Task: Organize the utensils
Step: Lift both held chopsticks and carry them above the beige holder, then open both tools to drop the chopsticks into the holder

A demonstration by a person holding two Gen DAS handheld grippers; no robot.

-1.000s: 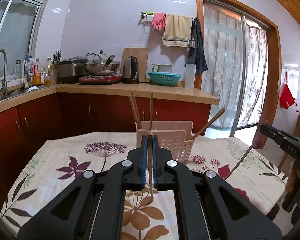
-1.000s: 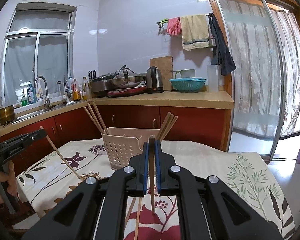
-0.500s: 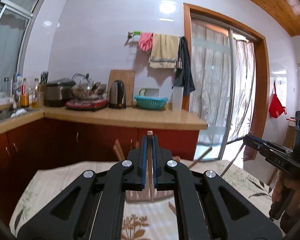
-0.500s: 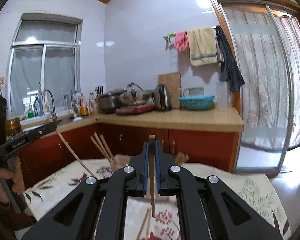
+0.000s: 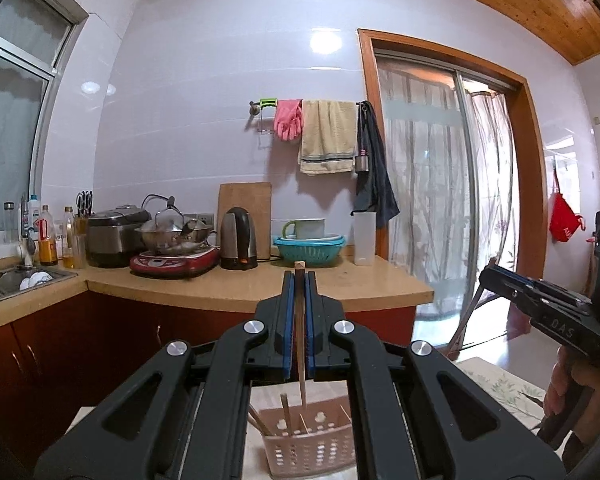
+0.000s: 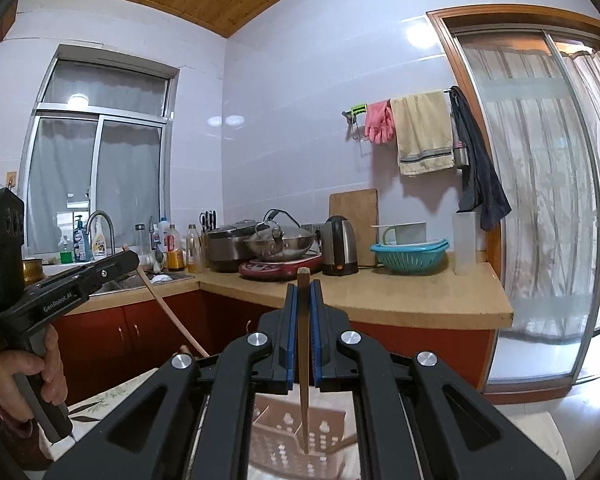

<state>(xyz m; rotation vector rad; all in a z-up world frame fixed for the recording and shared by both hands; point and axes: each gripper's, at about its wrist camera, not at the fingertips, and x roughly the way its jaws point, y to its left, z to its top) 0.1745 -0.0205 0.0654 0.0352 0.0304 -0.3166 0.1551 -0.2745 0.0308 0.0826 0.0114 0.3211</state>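
My left gripper (image 5: pixel 299 280) is shut on a wooden chopstick (image 5: pixel 301 344) that hangs upright between its blue pads, tip above a pink perforated utensil basket (image 5: pixel 308 446) holding several chopsticks. My right gripper (image 6: pixel 303 292) is shut on another wooden chopstick (image 6: pixel 303 360), which points down at the same basket (image 6: pixel 296 436). In the left wrist view the right gripper (image 5: pixel 488 276) shows at the right edge with its chopstick (image 5: pixel 466 316). In the right wrist view the left gripper (image 6: pixel 134 258) shows at the left with its chopstick (image 6: pixel 172 316) slanting down.
The basket stands on a table with a floral cloth (image 5: pixel 504 388). Behind runs an L-shaped wooden counter (image 5: pixel 260 292) with a kettle (image 5: pixel 238 244), wok, rice cooker, teal colander (image 5: pixel 310 248) and a sink (image 6: pixel 116 284). A glass sliding door (image 6: pixel 540 208) is on the right.
Both grippers have risen with their chopsticks. The basket and table have dropped to the bottom of both views, and more wall and ceiling shows.
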